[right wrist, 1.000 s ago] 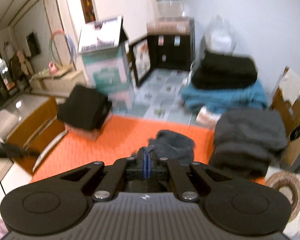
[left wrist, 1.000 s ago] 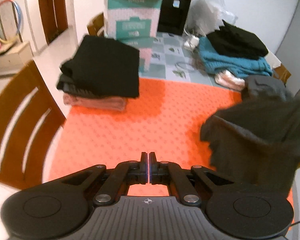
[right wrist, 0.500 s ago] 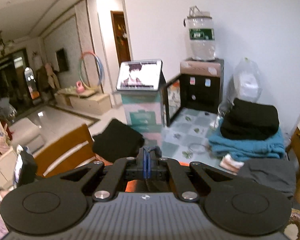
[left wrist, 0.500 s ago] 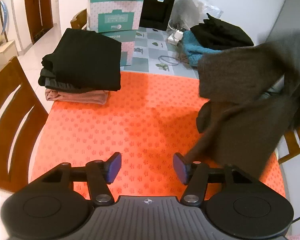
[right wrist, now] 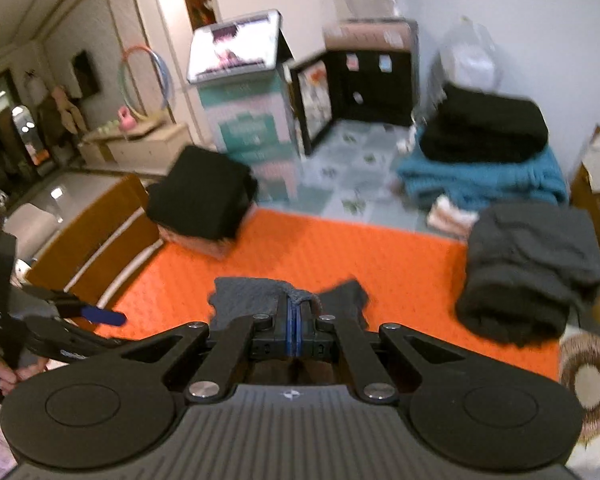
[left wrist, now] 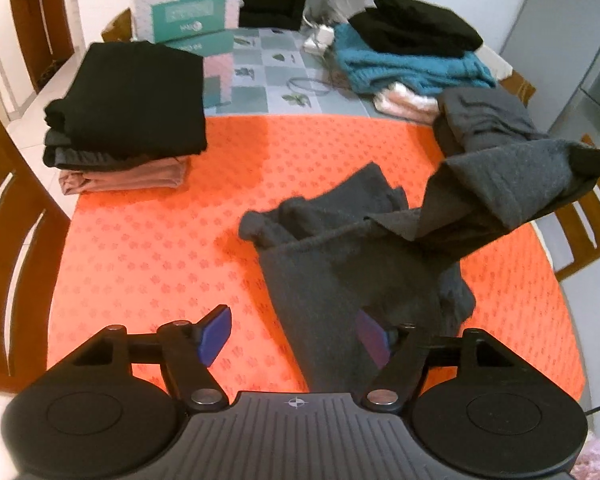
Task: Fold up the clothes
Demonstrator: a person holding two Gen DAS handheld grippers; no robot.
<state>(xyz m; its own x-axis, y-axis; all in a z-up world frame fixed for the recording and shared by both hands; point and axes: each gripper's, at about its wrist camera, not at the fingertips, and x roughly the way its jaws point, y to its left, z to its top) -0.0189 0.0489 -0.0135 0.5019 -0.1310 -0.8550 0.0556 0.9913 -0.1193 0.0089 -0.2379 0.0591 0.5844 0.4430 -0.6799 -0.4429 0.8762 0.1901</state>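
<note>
Diagonally, grey garment (left wrist: 352,264) toward upper right.

My left gripper (left wrist: 294,334): matte black, ribbed housing with compass-star mark, two round discs, silver pivot screws, blue pads | my right gripper (right wrist: 294,330): same black build, blue pads, silver screws | my hand (right wrist: 0,372): fingers around a black handle, pinkish fuzzy sleeve at frame edge
</note>
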